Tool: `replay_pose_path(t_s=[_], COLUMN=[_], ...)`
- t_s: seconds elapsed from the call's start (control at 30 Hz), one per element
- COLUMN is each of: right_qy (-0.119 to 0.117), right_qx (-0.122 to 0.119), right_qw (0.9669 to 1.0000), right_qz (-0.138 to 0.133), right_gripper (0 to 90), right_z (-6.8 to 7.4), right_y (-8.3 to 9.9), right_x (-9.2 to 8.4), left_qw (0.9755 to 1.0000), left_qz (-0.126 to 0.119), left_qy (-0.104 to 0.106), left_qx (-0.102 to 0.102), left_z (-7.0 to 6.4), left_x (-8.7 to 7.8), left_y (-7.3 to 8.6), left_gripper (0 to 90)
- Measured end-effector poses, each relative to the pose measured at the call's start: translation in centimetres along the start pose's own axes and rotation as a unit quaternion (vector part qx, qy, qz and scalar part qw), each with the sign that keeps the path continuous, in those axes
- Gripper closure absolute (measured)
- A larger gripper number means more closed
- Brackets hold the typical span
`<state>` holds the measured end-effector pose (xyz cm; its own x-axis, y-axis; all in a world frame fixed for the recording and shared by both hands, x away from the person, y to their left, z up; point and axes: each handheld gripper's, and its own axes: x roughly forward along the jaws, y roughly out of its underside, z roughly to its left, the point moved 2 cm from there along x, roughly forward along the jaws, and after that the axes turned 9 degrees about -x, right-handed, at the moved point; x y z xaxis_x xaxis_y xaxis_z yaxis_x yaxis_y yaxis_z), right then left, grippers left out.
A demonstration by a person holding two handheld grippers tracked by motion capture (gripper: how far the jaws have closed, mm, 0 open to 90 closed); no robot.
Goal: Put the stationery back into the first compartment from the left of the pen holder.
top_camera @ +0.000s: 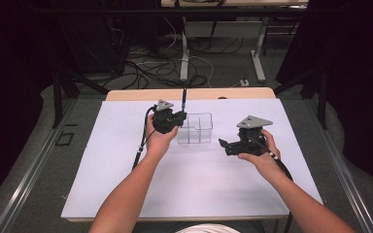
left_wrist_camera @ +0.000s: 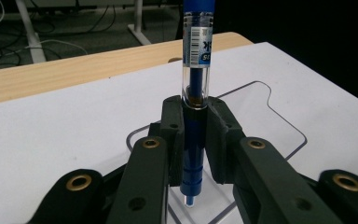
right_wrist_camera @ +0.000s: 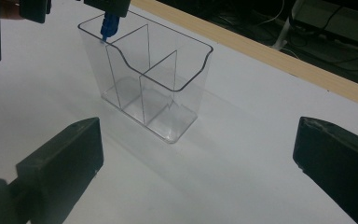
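White table [top_camera: 126, 160], wooden strip along the far edge, cables on the floor beyond. Near the middle of the table, a clear plastic holder [top_camera: 195, 128], upright, split by thin walls into compartments, front wall cut lower than the back.

Left hand [top_camera: 159, 141] just left of the holder, carrying the left gripper [top_camera: 172, 119] at the holder's left end. Jaws closed tight on a blue pen [left_wrist_camera: 195, 107], held upright, clear barrel with a barcode label above the jaws, tip pointing down. In the right gripper view, pen tip [right_wrist_camera: 108, 25] at the rim of the holder's far-left corner, over the end compartment.

Right hand [top_camera: 264, 158] to the right of the holder, apart from it. Right gripper [top_camera: 223, 143] pointed toward the holder, jaws spread wide, nothing between them.
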<state>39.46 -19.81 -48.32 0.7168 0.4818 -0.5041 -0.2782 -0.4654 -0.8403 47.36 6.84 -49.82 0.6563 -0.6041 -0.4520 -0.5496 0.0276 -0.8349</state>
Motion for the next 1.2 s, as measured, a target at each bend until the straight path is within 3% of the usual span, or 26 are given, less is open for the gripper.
replay_pose_path(t_s=[0.2,0.47,0.67,0.73,0.8,0.9,1.03,1.1,1.2], right_qy=[0.001,0.004,0.006,0.007,0.008,0.011,0.012,0.012,0.016], right_qx=[0.001,0.004,0.008,0.006,0.008,0.006,0.009,0.009,0.011], right_qw=[1.0000,1.0000,1.0000,1.0000,0.9999,0.9999,0.9999,0.9999,0.9998], right_qz=[-0.001,0.001,-0.002,-0.003,-0.002,-0.005,-0.005,-0.004,-0.005], right_gripper=[1.8,1.8,1.8,1.8,1.8,1.8,1.8,1.8,1.8], right_z=[-0.1,-0.3,-0.4,-0.5,-0.5,-0.6,-0.7,-0.8,-1.0], right_y=[0.0,0.2,0.2,0.2,0.2,0.1,0.2,0.2,0.4], right_x=[-0.2,-0.3,-0.6,-0.7,-0.8,-0.9,-1.2,-1.3,-1.5], left_qw=[1.0000,0.9998,0.9998,0.9995,0.9993,0.9990,0.9990,0.9987,0.9987], left_qz=[0.005,-0.012,-0.019,-0.027,-0.035,-0.037,-0.038,-0.045,-0.047], left_qy=[-0.001,-0.005,0.009,0.012,0.011,0.025,0.018,0.005,0.006], left_qx=[0.003,0.012,0.001,0.008,0.008,-0.006,0.016,0.023,0.017], left_z=[-0.1,-0.2,0.0,0.0,0.0,0.0,0.0,0.0,0.3], left_x=[-0.2,-1.8,-3.1,-3.6,-4.1,-4.9,-6.3,-7.2,-8.6], left_y=[0.2,-0.4,-0.6,-0.8,-0.9,-1.1,-1.3,-1.3,-1.2], left_gripper=[77.3,56.6,43.8,40.2,36.4,32.8,28.3,28.0,27.7])
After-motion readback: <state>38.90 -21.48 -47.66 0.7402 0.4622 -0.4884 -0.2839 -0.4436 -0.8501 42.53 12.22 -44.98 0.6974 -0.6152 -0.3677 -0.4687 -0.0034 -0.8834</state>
